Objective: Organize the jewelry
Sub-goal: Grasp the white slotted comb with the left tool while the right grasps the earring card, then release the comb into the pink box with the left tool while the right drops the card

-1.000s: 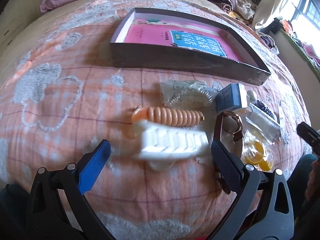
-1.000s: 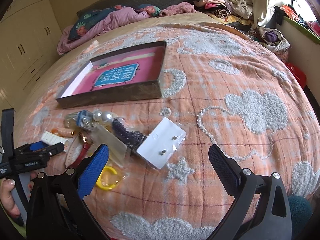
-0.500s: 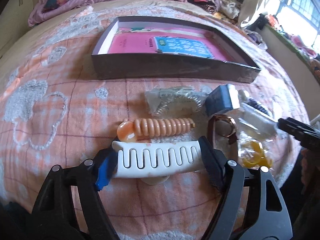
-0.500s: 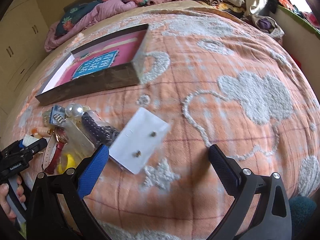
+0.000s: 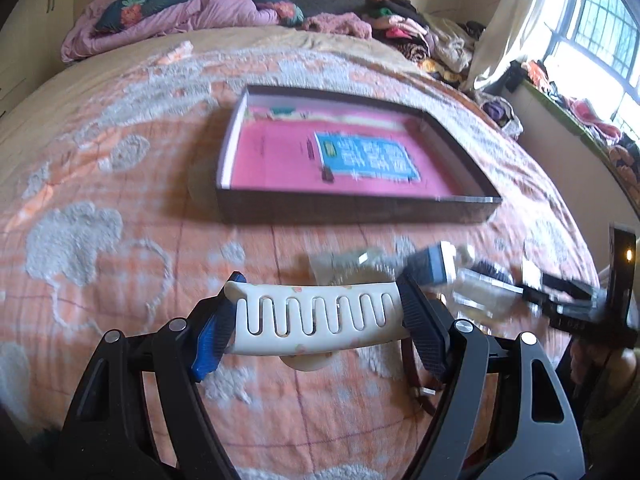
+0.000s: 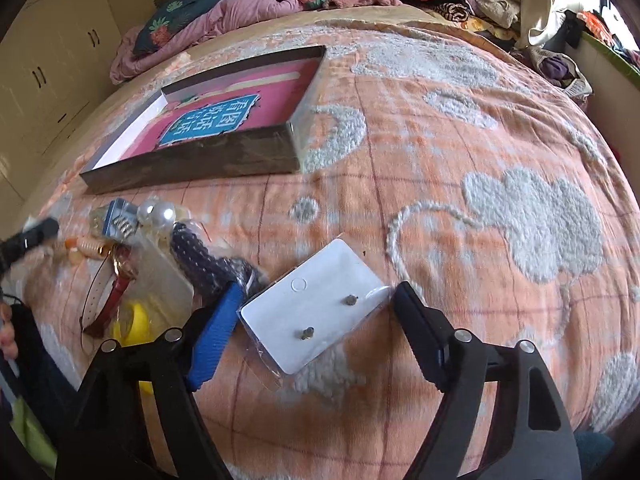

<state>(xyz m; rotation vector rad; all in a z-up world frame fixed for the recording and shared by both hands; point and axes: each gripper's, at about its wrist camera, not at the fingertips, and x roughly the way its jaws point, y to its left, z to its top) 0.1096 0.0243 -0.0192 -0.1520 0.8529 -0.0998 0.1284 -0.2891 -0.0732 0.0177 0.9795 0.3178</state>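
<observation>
The left gripper has its jaws pressed against both ends of a white plastic hair claw clip, gripping it lengthwise, probably because the smooth curved body with its row of slotted teeth offers no better flat faces. It hangs above the fuzzy orange bedspread, with the shallow dark-walled box at twelve o'clock, its pink printed floor bare apart from a small dark item; that looks to be where the clip is bound.

The right gripper is spread wide, a finger on either side of a glossy white earring card carrying two small metal studs, sleeved in clear film. The blue pad looks about touching its left corner; the right one seems just clear. The card lies flat and thin on soft pile, so pinching its edges seems sensible.

At ten o'clock from the card sits the rest: a dark beaded strand, pearls, a red-strapped watch, something yellow.
</observation>
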